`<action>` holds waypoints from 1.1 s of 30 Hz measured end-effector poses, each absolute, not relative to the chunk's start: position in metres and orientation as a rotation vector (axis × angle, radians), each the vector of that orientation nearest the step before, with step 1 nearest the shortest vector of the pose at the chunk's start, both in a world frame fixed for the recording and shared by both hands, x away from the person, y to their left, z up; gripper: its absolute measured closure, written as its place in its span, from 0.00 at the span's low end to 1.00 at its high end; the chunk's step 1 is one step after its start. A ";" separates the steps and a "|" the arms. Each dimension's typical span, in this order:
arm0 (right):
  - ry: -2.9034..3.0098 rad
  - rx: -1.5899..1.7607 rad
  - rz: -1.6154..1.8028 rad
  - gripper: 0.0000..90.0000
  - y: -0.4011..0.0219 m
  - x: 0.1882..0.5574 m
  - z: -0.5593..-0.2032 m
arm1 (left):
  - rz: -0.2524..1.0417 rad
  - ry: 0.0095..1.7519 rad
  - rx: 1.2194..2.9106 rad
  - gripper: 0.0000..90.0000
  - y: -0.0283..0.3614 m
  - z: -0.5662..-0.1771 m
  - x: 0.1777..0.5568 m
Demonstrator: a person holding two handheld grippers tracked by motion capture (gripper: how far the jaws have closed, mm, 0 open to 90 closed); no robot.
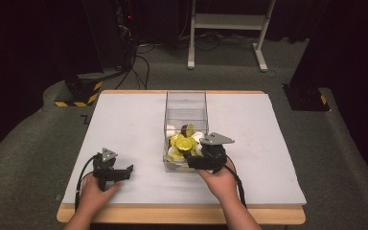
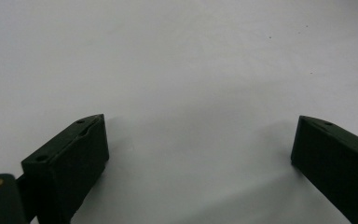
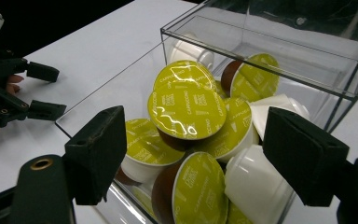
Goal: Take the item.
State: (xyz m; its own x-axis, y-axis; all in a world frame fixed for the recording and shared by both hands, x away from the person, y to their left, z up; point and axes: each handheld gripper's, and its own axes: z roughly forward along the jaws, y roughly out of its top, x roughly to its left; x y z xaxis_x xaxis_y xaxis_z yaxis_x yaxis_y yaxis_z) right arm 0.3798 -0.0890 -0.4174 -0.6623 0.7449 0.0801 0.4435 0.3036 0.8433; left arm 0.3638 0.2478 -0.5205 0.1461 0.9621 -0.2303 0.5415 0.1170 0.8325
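A clear plastic box stands at the middle of the high view, its near half heaped with coffee capsules. They are small round cups, some white, some brown, sealed with shiny yellow-green foil lids that bear fine print. In the right gripper view the pile sits at centre frame, the topmost capsule tilted with its lid facing the camera; the box's far half, toward the upper right, holds none.

The right hand-held gripper is at the box's near right corner, just right of centre in the high view. Its black jaws are partly open and stand on either side of the pile; no capsule is pressed between the pads. The left hand-held gripper rests low at lower left in the high view, well apart from the box, jaws wide open with nothing but bare surface between them.

The bench has a matte white top with a pale wood edge. Around it lies grey carpet in a dark room, with a white metal frame at top centre and a yellow-and-black striped block at upper left.
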 end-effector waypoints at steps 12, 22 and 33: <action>2.279 1.059 1.289 0.22 -0.077 0.390 -0.419 | 0.600 1.511 1.539 0.05 0.248 -0.521 0.364; 2.322 1.030 1.226 0.26 -0.062 0.402 -0.420 | 0.601 1.511 1.539 0.05 0.248 -0.521 0.364; 2.376 1.034 1.162 0.31 -0.059 0.411 -0.424 | 0.601 1.510 1.542 0.05 0.248 -0.520 0.364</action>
State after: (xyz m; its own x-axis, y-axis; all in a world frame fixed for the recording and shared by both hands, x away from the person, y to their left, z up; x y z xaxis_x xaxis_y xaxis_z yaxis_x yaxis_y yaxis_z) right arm 0.4113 -0.0594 -0.4236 -0.6956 0.7172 0.0422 0.4736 0.4136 0.7776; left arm 0.3638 0.2479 -0.5205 0.1470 0.9621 -0.2296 0.5414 0.1161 0.8327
